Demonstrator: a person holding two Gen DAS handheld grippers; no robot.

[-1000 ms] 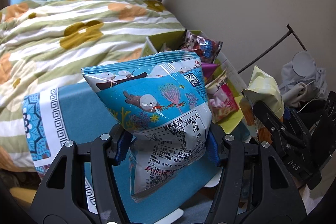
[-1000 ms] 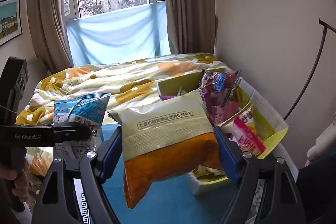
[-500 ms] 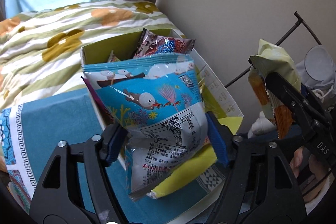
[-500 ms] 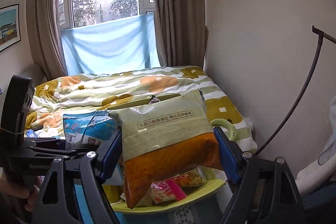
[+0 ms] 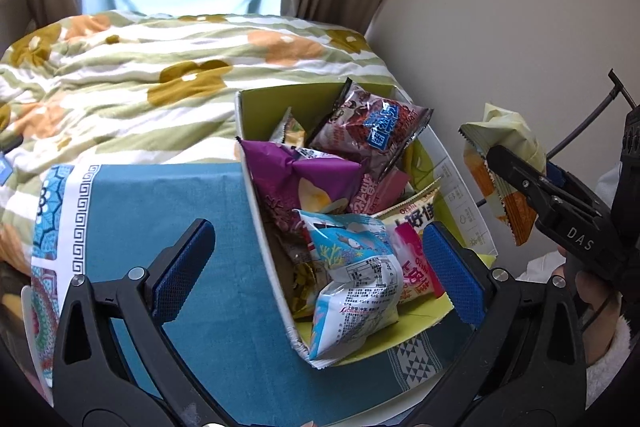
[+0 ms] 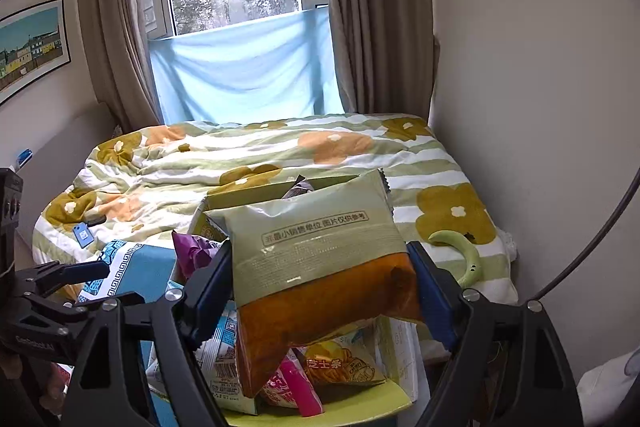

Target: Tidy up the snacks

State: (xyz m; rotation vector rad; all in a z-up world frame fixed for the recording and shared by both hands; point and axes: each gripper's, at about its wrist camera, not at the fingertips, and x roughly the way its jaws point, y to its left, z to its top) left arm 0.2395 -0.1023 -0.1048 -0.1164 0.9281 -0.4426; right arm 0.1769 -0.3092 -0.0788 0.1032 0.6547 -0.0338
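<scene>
A: Where is the blue packet (image 5: 352, 279)?
B: In the box (image 5: 264, 247), long axis upright, between your left gripper's (image 5: 316, 267) opening, non-touching jaws. Your right gripper (image 6: 320, 279) clamps the green-orange packet (image 6: 320, 267), upright.

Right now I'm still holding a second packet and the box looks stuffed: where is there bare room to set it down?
The blue cloth left of the yellow box's wall is bare up to its patterned border. The box is crowded: purple packet, dark packet and blue packet pile together. Only its yellow near flap shows free.
</scene>
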